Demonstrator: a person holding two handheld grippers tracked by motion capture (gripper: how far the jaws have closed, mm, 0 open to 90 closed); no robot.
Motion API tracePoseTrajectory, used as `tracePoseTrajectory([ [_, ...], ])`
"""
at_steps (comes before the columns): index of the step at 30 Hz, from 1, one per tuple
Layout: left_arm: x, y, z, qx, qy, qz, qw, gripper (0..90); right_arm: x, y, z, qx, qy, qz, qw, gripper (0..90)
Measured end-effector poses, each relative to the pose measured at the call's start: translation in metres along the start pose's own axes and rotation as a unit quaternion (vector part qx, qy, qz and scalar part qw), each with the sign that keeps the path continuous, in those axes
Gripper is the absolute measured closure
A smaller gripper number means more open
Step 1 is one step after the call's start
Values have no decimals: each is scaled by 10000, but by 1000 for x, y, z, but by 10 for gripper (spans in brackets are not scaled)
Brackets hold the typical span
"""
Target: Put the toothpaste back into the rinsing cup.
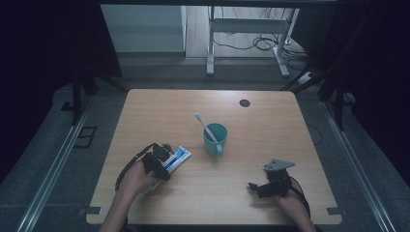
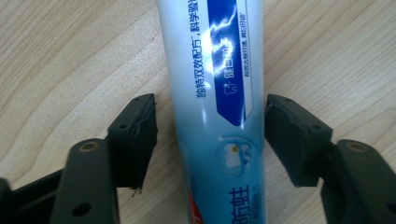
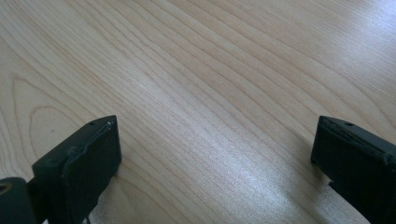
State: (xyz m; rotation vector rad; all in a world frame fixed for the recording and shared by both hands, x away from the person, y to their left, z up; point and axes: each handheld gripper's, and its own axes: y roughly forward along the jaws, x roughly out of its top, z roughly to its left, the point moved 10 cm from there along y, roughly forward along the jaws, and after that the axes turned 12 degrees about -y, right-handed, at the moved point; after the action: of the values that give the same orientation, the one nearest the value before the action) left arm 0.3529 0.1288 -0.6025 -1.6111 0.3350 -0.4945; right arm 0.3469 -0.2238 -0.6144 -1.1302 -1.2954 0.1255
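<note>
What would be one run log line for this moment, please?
left gripper: open, fingers astride toothpaste tube | right gripper: open over bare table | toothbrush in teal cup

the right gripper (image 3: pixel 212 154) hangs low over the table (image 3: pixel 201 70), its two black jaws spread wide apart at the bottom corners. between them lies bare pale wood with grain running diagonally and a soft glare.
</note>
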Motion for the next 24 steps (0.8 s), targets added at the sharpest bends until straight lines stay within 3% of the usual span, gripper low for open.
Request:
tracePoseTrajectory([
  [11,5,1,-2,-13,0,278,9996,431,0,0,0,-1,-3,1,10000,13],
  [17,6,0,-4,5,-13,442,9990,506,0,0,0,-1,-1,1,10000,13],
  [24,7,-7,-4,-76,-83,394,9992,657,0,0,0,-3,-2,-2,10000,13],
])
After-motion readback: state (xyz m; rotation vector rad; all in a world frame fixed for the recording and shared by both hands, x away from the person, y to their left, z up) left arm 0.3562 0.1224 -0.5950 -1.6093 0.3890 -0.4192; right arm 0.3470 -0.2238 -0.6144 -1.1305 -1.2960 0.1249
